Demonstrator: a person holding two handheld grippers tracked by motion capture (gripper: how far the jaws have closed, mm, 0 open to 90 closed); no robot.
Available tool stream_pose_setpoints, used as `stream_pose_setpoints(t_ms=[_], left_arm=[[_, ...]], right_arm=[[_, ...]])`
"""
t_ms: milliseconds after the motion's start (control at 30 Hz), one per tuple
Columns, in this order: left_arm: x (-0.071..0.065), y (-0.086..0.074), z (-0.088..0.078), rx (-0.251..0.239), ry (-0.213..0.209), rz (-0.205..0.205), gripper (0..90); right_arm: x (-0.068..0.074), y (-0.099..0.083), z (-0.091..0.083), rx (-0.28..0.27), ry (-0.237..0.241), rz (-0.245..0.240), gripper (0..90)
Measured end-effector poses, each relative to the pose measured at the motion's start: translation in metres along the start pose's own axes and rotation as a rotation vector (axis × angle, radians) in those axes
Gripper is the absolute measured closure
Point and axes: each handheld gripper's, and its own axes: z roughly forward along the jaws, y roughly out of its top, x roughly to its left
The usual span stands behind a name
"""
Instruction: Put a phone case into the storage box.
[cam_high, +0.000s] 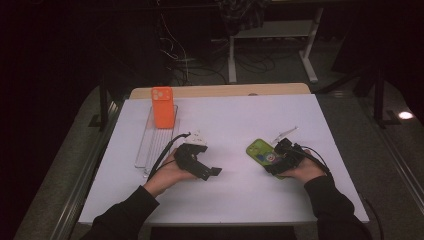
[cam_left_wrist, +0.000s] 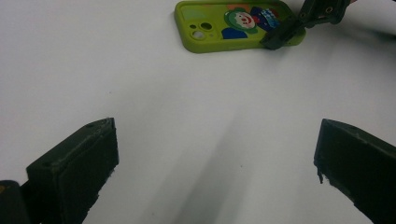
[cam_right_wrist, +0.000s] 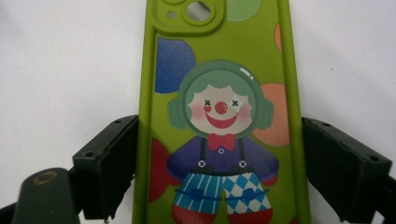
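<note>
Dim lab or test room set up for recording.

A white-topped table (cam_high: 225, 125) stands alone, lit from above, the room around it dark. At 12 o'clock beyond it, loose cables (cam_high: 200, 60) sprawl over the grey floor beside the white legs of an adjustable desk (cam_high: 272, 35). Black stand poles (cam_high: 103, 100) rise at 9 and 3 o'clock by the table's edges. A bright floor spot (cam_high: 405, 115) glows at 3 o'clock. No domestic furnishing, only rig hardware.
</note>
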Motion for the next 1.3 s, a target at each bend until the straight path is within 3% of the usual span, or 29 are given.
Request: stream_pose_setpoints(t_ms=[300, 333, 500, 633, 733, 833, 1033, 1067, 1100, 1233, 1300], left_arm=[[0.000, 0.002, 0.000, -0.005, -0.020, -0.008, 0.0], [0.000, 0.003, -0.002, 0.004, -0.021, 0.011, 0.0], [0.001, 0.010, -0.004, 0.000, -0.032, 0.021, 0.0], [0.003, 0.019, -0.005, 0.021, -0.035, 0.049, 0.0], [0.005, 0.025, -0.006, 0.016, -0.042, 0.041, 0.0], [0.010, 0.033, -0.009, 0.023, -0.041, 0.068, 0.0], [0.016, 0.045, -0.005, 0.028, -0.062, 0.079, 0.0], [0.016, 0.045, -0.005, 0.028, -0.062, 0.079, 0.0], [0.016, 0.046, -0.003, 0.038, -0.059, 0.109, 0.0], [0.017, 0.047, -0.004, 0.028, -0.059, 0.117, 0.0], [0.017, 0.047, -0.007, 0.020, -0.068, 0.126, 0.0]], right_arm=[[0.001, 0.000, 0.000, 0.006, -0.011, 0.002, 14.8], [0.001, 0.001, 0.000, 0.007, -0.009, 0.006, 14.8], [-0.002, 0.003, -0.002, 0.011, 0.022, -0.001, 14.9], [-0.004, 0.014, -0.008, -0.003, 0.035, -0.028, 15.0], [-0.005, 0.025, -0.013, -0.030, 0.044, -0.038, 15.0], [-0.006, 0.037, -0.018, -0.056, 0.065, -0.052, 15.0], [-0.007, 0.057, -0.022, -0.076, 0.090, -0.091, 15.0], [-0.007, 0.057, -0.022, -0.076, 0.090, -0.091, 15.0], [-0.006, 0.062, -0.020, -0.080, 0.099, -0.108, 15.0], [-0.004, 0.066, -0.017, -0.070, 0.119, -0.140, 15.0], [-0.003, 0.066, -0.016, -0.076, 0.153, -0.154, 15.0]])
